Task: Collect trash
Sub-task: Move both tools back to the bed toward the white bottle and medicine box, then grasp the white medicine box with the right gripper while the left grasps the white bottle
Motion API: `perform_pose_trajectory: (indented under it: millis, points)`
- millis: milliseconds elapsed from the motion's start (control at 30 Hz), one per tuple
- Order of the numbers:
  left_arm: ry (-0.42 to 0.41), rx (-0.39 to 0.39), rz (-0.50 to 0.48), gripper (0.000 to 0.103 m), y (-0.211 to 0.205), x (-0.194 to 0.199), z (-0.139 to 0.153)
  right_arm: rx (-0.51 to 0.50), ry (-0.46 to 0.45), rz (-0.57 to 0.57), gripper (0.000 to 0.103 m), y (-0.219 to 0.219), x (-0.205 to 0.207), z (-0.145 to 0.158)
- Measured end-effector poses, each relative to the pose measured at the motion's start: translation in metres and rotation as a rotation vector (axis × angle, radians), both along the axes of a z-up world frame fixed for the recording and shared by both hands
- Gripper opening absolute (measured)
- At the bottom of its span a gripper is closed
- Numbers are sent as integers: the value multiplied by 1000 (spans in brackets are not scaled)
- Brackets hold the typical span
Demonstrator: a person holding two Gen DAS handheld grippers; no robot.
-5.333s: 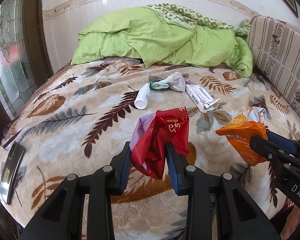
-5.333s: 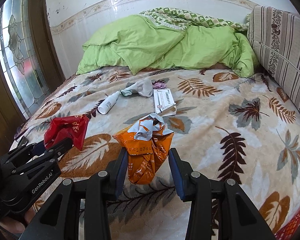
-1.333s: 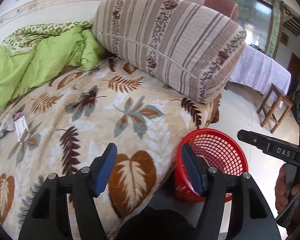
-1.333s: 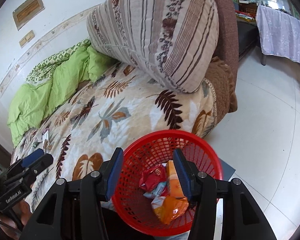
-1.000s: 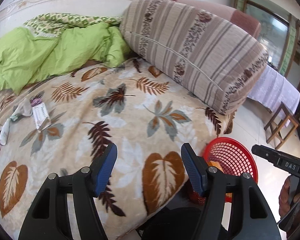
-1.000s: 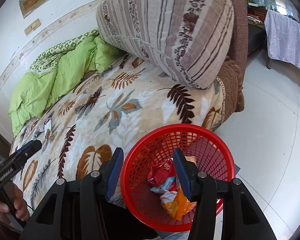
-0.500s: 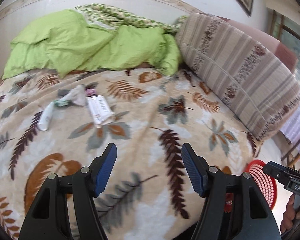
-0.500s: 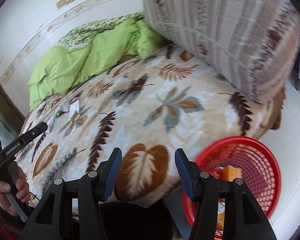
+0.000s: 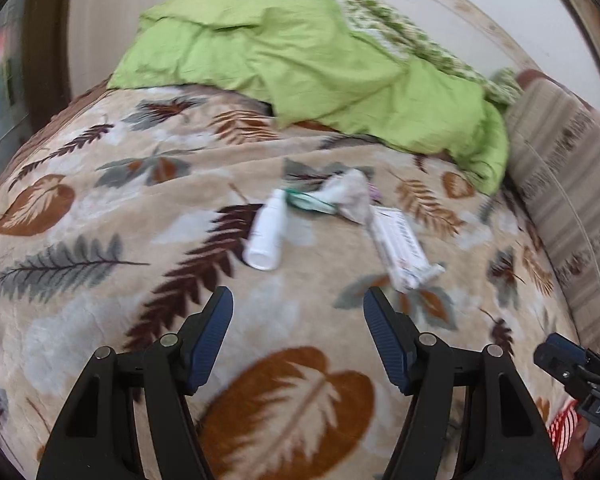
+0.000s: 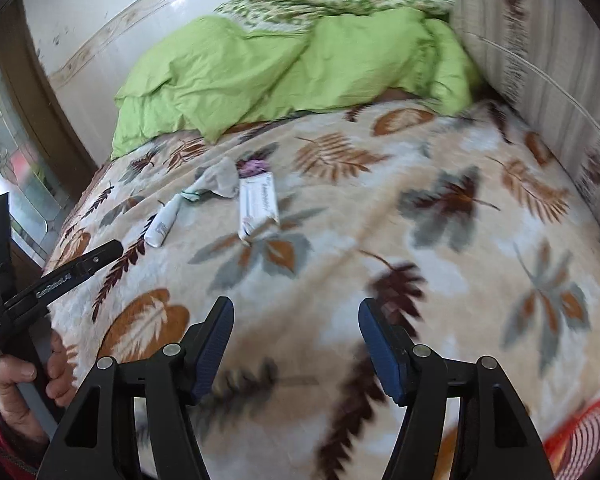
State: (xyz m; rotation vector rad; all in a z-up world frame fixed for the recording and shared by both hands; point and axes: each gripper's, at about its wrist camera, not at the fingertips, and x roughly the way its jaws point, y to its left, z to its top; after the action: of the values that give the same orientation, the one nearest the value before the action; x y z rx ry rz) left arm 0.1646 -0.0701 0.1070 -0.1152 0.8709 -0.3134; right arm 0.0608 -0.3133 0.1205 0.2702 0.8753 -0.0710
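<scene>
On the leaf-patterned blanket lie a white plastic bottle, a crumpled grey-white wrapper with a green end and a flat white carton. The same bottle, wrapper and carton show in the right wrist view. My left gripper is open and empty, short of the bottle and carton. My right gripper hangs over bare blanket with nothing between its jaws, which are opening. The red mesh basket peeks in at the lower right.
A green duvet is heaped at the head of the bed. A striped bolster lines the right side. A stained-glass door stands to the left. A hand holds the left gripper's handle.
Both grippers swung left, from the red basket at the bed's corner back over the bed. The basket slid out to the frames' lower right. The right jaws stand wider apart.
</scene>
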Motion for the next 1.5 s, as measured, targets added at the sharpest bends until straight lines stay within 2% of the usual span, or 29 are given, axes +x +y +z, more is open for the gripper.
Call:
perform_pose_trajectory:
  millis: [133, 300, 367, 467, 533, 600, 767, 833, 867, 900, 1067, 1300, 1500]
  points:
    - [31, 4, 25, 67, 11, 28, -12, -70, 24, 32, 72, 22, 65, -18]
    - [68, -6, 33, 68, 13, 56, -27, -123, 81, 42, 72, 24, 136, -46]
    - [60, 1, 28, 68, 10, 63, -30, -145, 113, 30, 72, 23, 156, -58]
    - [49, 26, 26, 70, 4, 75, -34, -116, 136, 17, 72, 19, 169, -72]
    - [54, 60, 32, 70, -3, 84, -40, -100, 153, 9, 72, 19, 170, -80]
    - [65, 85, 20, 70, -10, 91, -48, -62, 171, 6, 56, 20, 166, -86]
    - [59, 167, 2, 69, -26, 99, -61, -43, 112, -19, 56, 22, 140, -75]
    - [47, 205, 2, 54, -29, 100, -64, 2, 107, -44, 56, 19, 125, -72]
    - [52, 208, -1, 41, -29, 101, -65, 21, 109, -47, 56, 18, 122, -71]
    - [63, 205, -2, 33, -29, 102, -68, 52, 105, -60, 56, 17, 113, -69]
    - [81, 210, 5, 31, -23, 97, -69, 128, 106, -78, 56, 22, 87, -69]
    - [110, 120, -24, 30, -5, 72, -58, 85, 115, -12, 56, 36, 92, -74]
    - [118, 139, -51, 29, -3, 60, -60, 75, 119, 11, 56, 44, 100, -75]
